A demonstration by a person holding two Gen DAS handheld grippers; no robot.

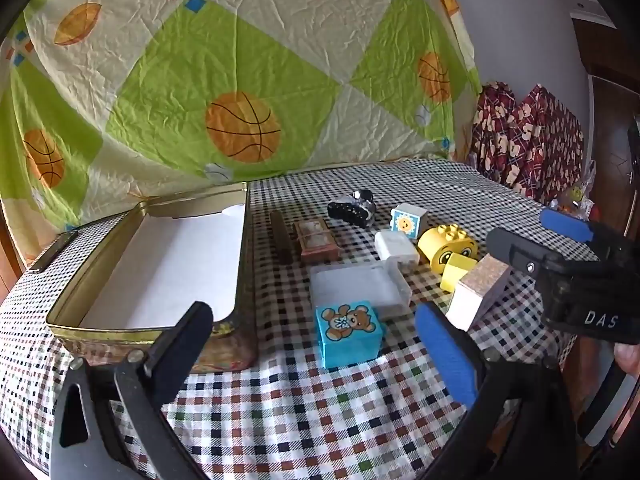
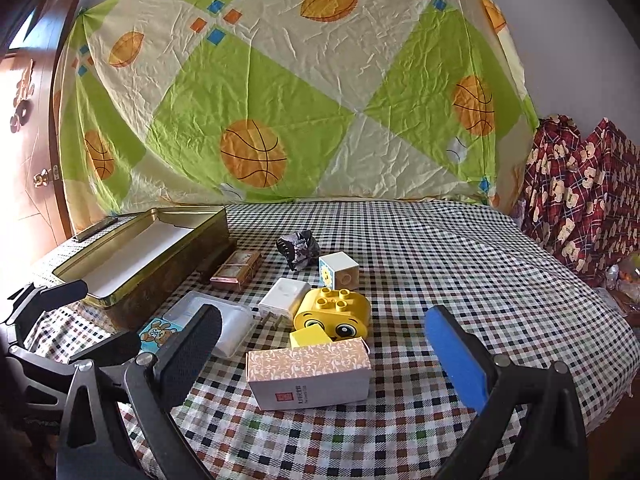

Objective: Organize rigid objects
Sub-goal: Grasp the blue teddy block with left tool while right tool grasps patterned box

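Tin box, open and empty apart from a white lining, serves as the landmark: every loose piece lies to its right on the checked tablecloth. Just beside the tin's near right corner sits the blue bear block, with a clear plastic case touching it behind. Further right of the tin come a white charger, a yellow face brick and a small patterned carton.

The left gripper has its jaws spread wide and empty, and the bear block lies directly ahead, between the two fingers and close to them. The right gripper is likewise apart and holds nothing; the carton lies straight ahead of it, its long axis running crosswise to the fingers, so the jaws as they stand would span its length rather than its narrow width. My judgement is that the left hand is nearer the tin and the bear block, the right nearer the carton.

Close against the tin's right wall lie a brown window piece and a dark bar, hard to identify. A black-and-silver object behind them is too small to name.
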